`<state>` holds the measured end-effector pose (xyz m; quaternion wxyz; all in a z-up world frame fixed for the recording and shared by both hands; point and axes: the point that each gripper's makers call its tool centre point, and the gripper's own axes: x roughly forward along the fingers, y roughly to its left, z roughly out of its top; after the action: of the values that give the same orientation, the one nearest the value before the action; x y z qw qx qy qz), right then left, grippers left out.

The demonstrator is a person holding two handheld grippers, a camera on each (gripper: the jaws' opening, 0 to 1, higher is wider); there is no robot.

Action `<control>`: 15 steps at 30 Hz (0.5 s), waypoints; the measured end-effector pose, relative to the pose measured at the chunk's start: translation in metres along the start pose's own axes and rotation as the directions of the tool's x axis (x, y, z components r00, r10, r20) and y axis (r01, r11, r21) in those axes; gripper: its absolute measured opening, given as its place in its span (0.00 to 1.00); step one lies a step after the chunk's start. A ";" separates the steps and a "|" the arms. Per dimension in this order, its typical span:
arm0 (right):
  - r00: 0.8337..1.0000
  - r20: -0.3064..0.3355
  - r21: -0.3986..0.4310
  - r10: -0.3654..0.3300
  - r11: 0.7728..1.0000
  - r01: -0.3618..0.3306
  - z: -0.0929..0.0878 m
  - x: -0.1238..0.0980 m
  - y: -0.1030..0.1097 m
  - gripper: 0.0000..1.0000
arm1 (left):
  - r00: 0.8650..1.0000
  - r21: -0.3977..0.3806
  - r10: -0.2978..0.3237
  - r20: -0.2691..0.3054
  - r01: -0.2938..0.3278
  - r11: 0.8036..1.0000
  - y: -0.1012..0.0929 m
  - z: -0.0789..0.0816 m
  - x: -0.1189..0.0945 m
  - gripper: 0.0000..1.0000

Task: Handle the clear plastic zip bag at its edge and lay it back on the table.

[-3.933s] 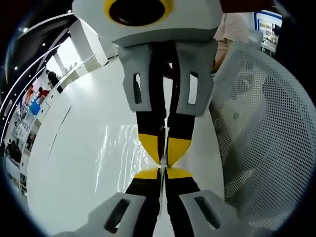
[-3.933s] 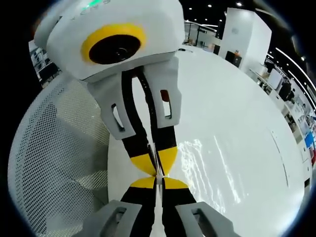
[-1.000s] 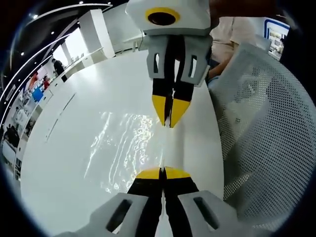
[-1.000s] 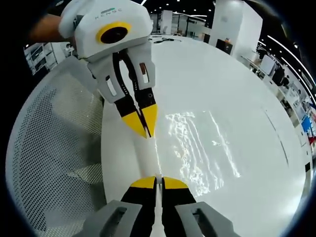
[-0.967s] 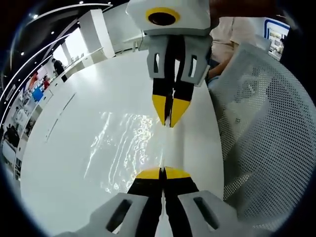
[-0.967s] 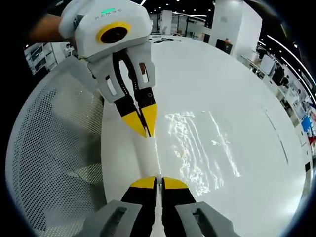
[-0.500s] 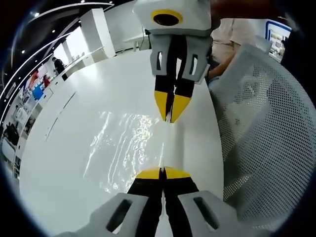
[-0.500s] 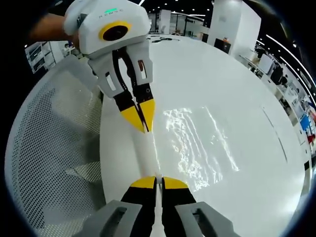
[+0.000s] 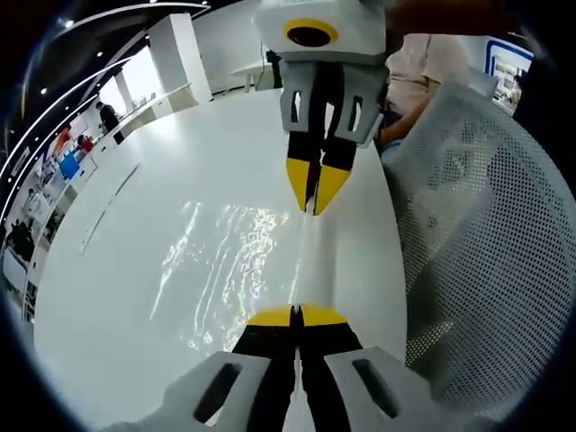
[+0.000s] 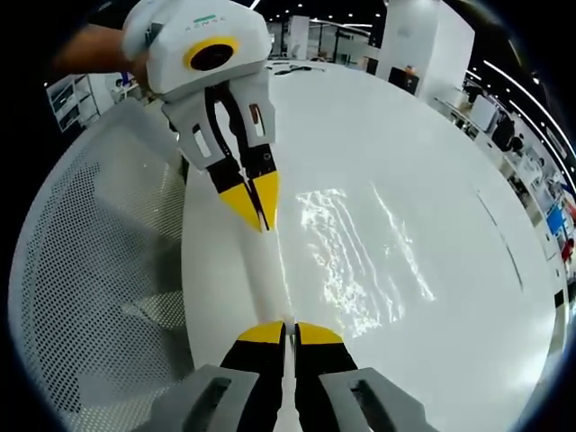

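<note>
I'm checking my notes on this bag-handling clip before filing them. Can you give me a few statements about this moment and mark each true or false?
1. Both grippers are shut on the bag's edge. True: the left gripper and the right gripper each pinch the clear zip bag.
2. The bag is crumpled in a ball. False: it is stretched out between the two grippers.
3. The table is white and glossy. True.
4. A wooden stool stands by the table. False: it is a white mesh chair.
</note>
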<state>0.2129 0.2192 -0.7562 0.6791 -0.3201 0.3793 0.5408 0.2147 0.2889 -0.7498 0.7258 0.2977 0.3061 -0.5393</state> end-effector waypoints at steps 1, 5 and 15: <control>1.000 -0.003 0.001 0.000 1.000 0.000 -0.001 -0.001 0.000 0.00 | 1.000 0.001 0.000 -0.001 0.000 1.000 0.000 0.000 0.000 0.00; 1.000 -0.009 0.007 -0.001 1.000 0.001 -0.005 -0.003 0.001 0.00 | 1.000 -0.004 0.000 -0.003 0.000 1.000 0.000 -0.002 -0.001 0.00; 1.000 -0.015 0.022 -0.006 1.000 0.006 -0.008 -0.005 -0.001 0.00 | 1.000 -0.008 0.000 -0.006 0.000 1.000 0.002 -0.003 0.000 0.00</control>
<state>0.2121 0.2097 -0.7565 0.6813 -0.3180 0.3892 0.5322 0.2165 0.2919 -0.7514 0.7261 0.2963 0.3104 -0.5373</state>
